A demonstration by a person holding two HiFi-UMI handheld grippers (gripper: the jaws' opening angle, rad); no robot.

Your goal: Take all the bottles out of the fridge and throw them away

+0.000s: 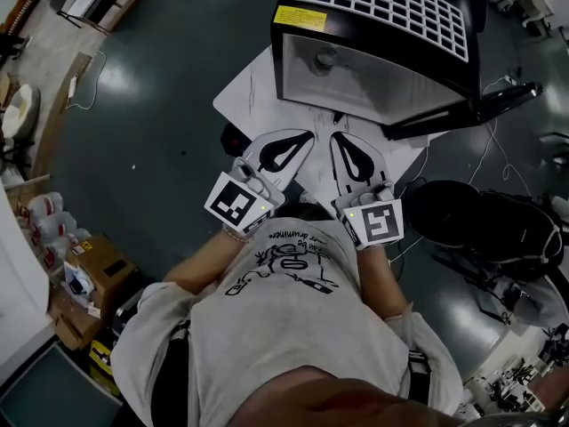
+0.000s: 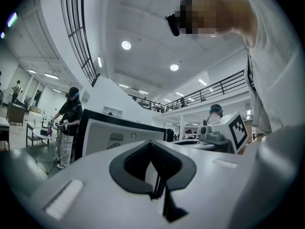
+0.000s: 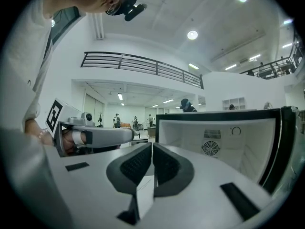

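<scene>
Though empty, grippers (image 1: 310, 134) (image 1: 336, 137) (jaws together)

Left gripper (image 2: 152, 151) fills the foreground, jaws closed together w/ nothing between them, pointed at the open fridge (image 2: 119, 136): black frame, pale interior, round fan vent on the back wall. Just right of the fridge, the right gripper (image 2: 224, 135) w/ its square-marker cube. Left of the fridge, a standing person (image 2: 67, 123) in dark cap & dark top holds a device in both hands beside a small table (image 2: 40, 133). Above & behind the fridge, a balcony railing (image 2: 209, 90) runs across the bkgd; round ceiling lights (image 2: 126, 45) overhead.
</scene>
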